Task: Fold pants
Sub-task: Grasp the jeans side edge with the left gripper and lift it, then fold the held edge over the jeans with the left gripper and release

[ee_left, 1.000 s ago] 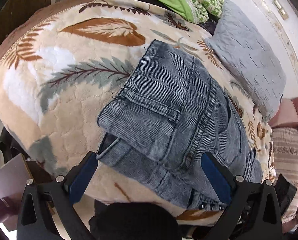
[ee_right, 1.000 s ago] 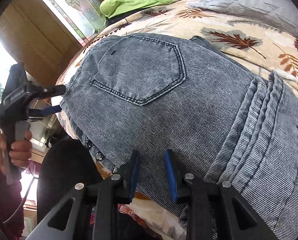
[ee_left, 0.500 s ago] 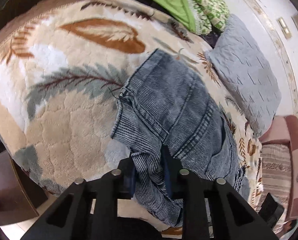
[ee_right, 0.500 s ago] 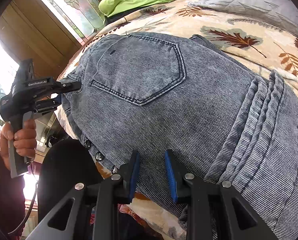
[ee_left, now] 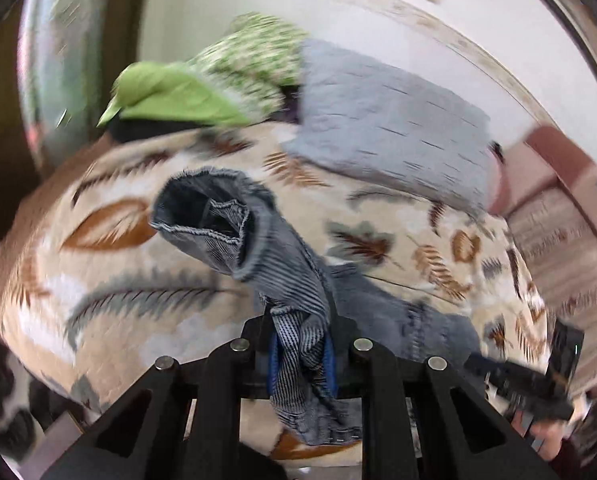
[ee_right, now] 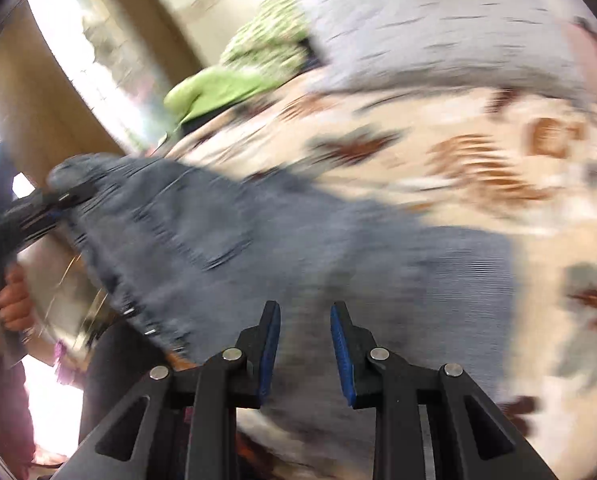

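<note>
The grey-blue denim pants [ee_left: 282, 256] lie on a leaf-patterned blanket [ee_left: 118, 292] over a bed. My left gripper [ee_left: 300, 354] is shut on a bunched fold of the pants and lifts it, so a leg opening [ee_left: 206, 216] gapes upward. In the blurred right wrist view the pants [ee_right: 298, 248] spread across the blanket [ee_right: 498, 160]. My right gripper [ee_right: 304, 344] has its jaws slightly apart with denim between them; I cannot tell if it grips. The left gripper [ee_right: 54, 204] shows at the left, holding the pants' edge.
A grey quilted pillow [ee_left: 390, 120] and green bedding [ee_left: 178, 96] lie at the head of the bed. A window with wooden frame [ee_right: 70, 64] is to the left. A brown striped seat [ee_left: 558, 216] stands beyond the bed's right side.
My left gripper closed on the pants' edge and has lifted it, turning the view toward the pillows. The right gripper moved too; both views are now motion-blurred.
</note>
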Demonstrator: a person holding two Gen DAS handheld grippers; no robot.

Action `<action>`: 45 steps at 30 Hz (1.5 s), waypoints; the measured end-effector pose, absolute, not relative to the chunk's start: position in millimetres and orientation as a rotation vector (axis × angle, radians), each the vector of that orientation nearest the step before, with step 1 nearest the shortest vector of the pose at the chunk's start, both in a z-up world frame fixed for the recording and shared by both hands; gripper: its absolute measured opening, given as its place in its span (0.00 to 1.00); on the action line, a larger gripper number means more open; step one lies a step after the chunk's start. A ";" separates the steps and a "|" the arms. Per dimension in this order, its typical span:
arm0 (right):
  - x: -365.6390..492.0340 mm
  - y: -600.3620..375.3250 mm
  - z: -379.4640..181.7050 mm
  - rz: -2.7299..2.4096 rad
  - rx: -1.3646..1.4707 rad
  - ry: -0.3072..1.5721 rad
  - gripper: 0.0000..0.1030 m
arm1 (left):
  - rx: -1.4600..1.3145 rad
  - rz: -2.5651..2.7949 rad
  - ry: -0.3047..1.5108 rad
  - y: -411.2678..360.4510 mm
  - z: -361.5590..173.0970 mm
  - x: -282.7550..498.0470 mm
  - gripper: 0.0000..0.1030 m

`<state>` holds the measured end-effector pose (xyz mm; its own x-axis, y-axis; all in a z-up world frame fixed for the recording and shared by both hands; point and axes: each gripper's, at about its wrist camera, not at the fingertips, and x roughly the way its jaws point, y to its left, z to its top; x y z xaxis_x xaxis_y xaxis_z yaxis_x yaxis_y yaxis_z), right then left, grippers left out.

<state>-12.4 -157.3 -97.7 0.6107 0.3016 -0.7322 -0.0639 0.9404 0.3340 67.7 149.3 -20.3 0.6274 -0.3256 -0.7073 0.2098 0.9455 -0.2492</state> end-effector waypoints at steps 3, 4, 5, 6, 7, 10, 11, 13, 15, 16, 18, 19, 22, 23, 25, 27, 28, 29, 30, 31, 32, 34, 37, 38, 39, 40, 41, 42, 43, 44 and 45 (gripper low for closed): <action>-26.0 -206.0 -93.6 0.101 0.340 0.844 0.28 | -0.068 -0.378 0.820 110.0 -4.8 55.4 0.18; -29.4 -219.0 -92.6 0.073 0.364 0.830 0.28 | -0.040 -0.394 0.816 97.4 -1.0 51.6 0.18; -30.7 -232.5 -92.4 0.045 0.393 0.815 0.28 | -0.013 -0.411 0.814 83.2 2.2 48.7 0.18; -33.6 -247.8 -93.0 0.013 0.432 0.801 0.28 | 0.020 -0.430 0.812 67.7 4.9 45.2 0.18; -34.2 -255.4 -92.7 -0.002 0.454 0.796 0.28 | 0.052 -0.452 0.812 50.5 6.6 41.6 0.18; -41.2 -276.5 -94.0 -0.032 0.536 0.778 0.28 | 0.141 -0.521 0.822 1.6 3.8 30.5 0.17; -42.3 -283.6 -94.5 -0.033 0.563 0.773 0.28 | 0.167 -0.541 0.829 -12.0 1.5 25.5 0.17; -46.2 -293.5 -95.0 -0.038 0.590 0.765 0.28 | 0.230 -0.599 0.858 -47.5 -13.6 15.1 0.17; -49.3 -302.7 -94.3 -0.044 0.614 0.754 0.28 | 0.285 -0.659 0.902 -81.4 -38.6 3.8 0.17; -48.0 -304.4 -95.5 -0.046 0.621 0.752 0.28 | 0.307 -0.676 0.925 -93.7 -50.8 0.1 0.17; -49.0 -309.4 -96.9 -0.052 0.628 0.751 0.28 | 0.384 -0.704 1.003 -119.9 -86.6 -9.5 0.19; -47.3 -310.3 -96.3 -0.056 0.628 0.750 0.28 | 0.452 -0.701 1.036 -130.5 -105.5 -14.1 0.21; -49.2 -311.6 -94.0 -0.029 0.641 0.729 0.28 | 0.486 -0.696 1.045 -130.1 -119.1 -21.9 0.22; -49.9 -310.1 -91.7 -0.005 0.643 0.718 0.28 | 0.479 -0.709 1.022 -125.3 -109.5 -23.6 0.22; -46.1 -304.2 -88.8 0.024 0.626 0.713 0.28 | 0.451 -0.735 0.977 -113.7 -85.9 -26.5 0.34; -40.5 -294.0 -84.4 0.060 0.597 0.703 0.28 | 0.385 -0.775 0.897 -96.2 -52.7 -29.9 0.45; -38.5 -288.7 -81.5 0.081 0.587 0.694 0.28 | 0.365 -0.777 0.857 -91.7 -41.2 -33.0 0.52; -36.5 -282.8 -78.3 0.107 0.576 0.681 0.28 | 0.351 -0.769 0.825 -85.5 -33.4 -29.3 0.55; -34.7 -275.5 -74.1 0.131 0.560 0.665 0.28 | 0.337 -0.749 0.793 -74.5 -24.9 -27.4 0.59; -33.0 -268.9 -69.6 0.152 0.543 0.650 0.28 | 0.329 -0.732 0.782 -66.1 -21.9 -22.2 0.59; -30.5 -262.3 -66.3 0.177 0.528 0.638 0.28 | 0.328 -0.714 0.783 -60.8 -22.3 -18.1 0.59; -22.5 -250.5 -64.7 0.217 0.511 0.642 0.28 | 0.334 -0.626 0.831 -45.0 -35.8 -1.5 0.59; -6.1 -235.8 -75.0 0.242 0.493 0.699 0.28 | 0.320 -0.541 0.915 -30.4 -65.6 22.1 0.59; 0.3 -231.9 -80.8 0.253 0.491 0.729 0.28 | 0.331 -0.507 0.940 -28.2 -76.8 28.4 0.59; 8.4 -227.9 -89.2 0.247 0.480 0.772 0.28 | 0.341 -0.485 0.970 -27.4 -91.0 33.7 0.59; 13.3 -226.5 -97.1 0.220 0.461 0.802 0.28 | 0.345 -0.484 0.989 -27.3 -103.6 33.9 0.59; 20.1 -224.6 -109.0 0.185 0.434 0.852 0.28 | 0.353 -0.486 1.016 -29.0 -115.9 36.2 0.59; 23.3 -226.8 -119.0 0.166 0.425 0.891 0.28 | 0.364 -0.476 1.058 -31.6 -131.9 37.6 0.60; 27.5 -229.4 -132.2 0.141 0.433 0.945 0.29 | 0.367 -0.465 1.079 -33.7 -139.6 38.5 0.60; 29.1 -234.3 -140.9 0.143 0.472 0.964 0.29 | 0.370 -0.451 1.069 -35.9 -142.2 36.7 0.60; 27.0 -240.7 -142.7 0.151 0.523 0.954 0.29 | 0.381 -0.445 1.057 -37.6 -140.8 34.3 0.60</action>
